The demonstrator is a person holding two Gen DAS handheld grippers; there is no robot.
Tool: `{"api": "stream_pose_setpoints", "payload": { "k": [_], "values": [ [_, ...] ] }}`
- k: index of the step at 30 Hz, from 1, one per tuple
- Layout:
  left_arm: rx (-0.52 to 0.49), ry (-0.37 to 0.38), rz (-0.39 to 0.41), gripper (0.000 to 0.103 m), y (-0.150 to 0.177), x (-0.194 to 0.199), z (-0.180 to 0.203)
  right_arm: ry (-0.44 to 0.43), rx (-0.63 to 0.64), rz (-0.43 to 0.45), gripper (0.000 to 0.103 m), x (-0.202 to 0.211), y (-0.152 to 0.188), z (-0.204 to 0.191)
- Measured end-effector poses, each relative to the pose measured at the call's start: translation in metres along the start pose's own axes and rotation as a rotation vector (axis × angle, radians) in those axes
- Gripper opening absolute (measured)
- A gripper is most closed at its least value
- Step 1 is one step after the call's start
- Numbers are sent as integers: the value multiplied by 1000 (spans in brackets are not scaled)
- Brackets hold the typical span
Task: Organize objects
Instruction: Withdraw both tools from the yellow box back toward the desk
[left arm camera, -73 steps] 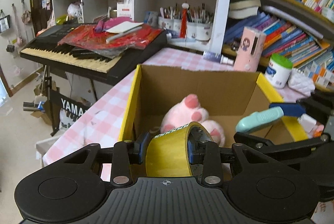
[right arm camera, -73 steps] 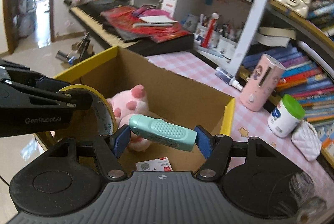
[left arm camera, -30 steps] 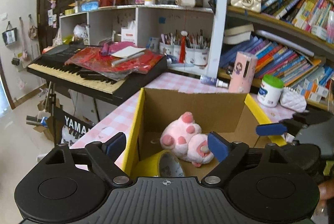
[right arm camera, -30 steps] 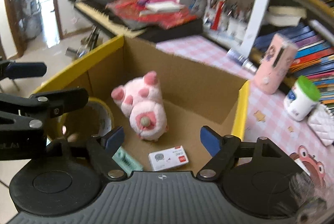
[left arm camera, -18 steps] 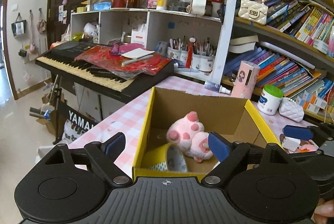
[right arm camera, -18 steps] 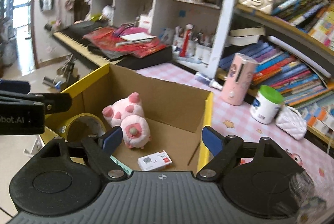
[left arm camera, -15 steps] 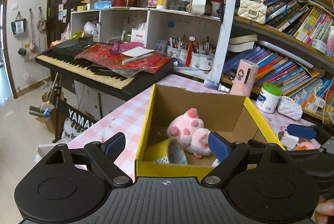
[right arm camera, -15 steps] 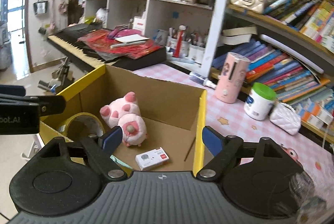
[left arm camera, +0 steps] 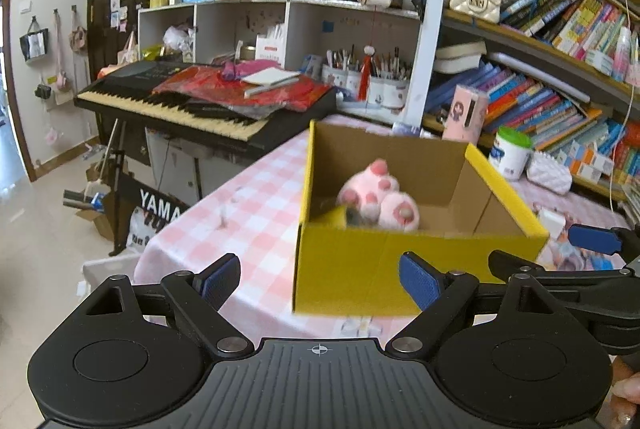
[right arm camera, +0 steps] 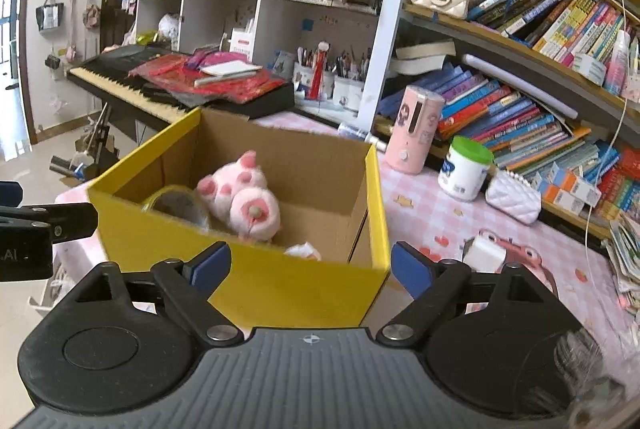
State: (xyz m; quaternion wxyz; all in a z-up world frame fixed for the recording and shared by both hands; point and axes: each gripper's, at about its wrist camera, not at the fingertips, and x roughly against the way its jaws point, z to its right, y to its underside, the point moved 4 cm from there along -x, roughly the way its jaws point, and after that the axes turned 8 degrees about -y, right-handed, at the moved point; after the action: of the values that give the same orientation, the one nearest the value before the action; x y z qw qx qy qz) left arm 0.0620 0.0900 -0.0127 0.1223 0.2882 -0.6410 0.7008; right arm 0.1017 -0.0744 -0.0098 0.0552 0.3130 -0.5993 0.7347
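Nearest the cameras, the left gripper [left arm camera: 320,279] stood spread and empty, while the right gripper's [right arm camera: 310,265] jaws were opening with nothing between them, both short of the near wall of the yellow-sided cardboard box [left arm camera: 360,269] at the near edge of the pink checked tablecloth [left arm camera: 248,213]. Inside the box lay a pink plush toy [right arm camera: 244,201] with a roll of yellow tape [right arm camera: 176,205] at its left. Only the right wrist view showed something white [right arm camera: 302,251] at the box's near wall and the white-and-red frog figure [right arm camera: 496,249] right of the box, whereas the left view alone caught a person's fingertips [left arm camera: 626,395] at its lower right corner; beyond stood a white jar with a green lid [right arm camera: 464,167].

Matt cardboard box [right arm camera: 320,165] — fuzzy plush [right arm camera: 244,197]
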Motion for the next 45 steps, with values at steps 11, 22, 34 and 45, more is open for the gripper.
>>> {"api": "stream_pose_setpoints", "payload": {
  "k": [11,22,34,45],
  "values": [
    [-68,18,-84,89,37,21,-14,10,-75,-86,87,26,44,-22],
    [-110,47,-108,89,58,38,-14,51,-135,-120,87,50,73,-25],
    [-137,99,-127,89,69,44,-8,97,-160,-135,87,68,88,-22],
    [-164,183,-148,89,76,44,15,180,-191,-162,88,87,106,-6]
  ]
}}
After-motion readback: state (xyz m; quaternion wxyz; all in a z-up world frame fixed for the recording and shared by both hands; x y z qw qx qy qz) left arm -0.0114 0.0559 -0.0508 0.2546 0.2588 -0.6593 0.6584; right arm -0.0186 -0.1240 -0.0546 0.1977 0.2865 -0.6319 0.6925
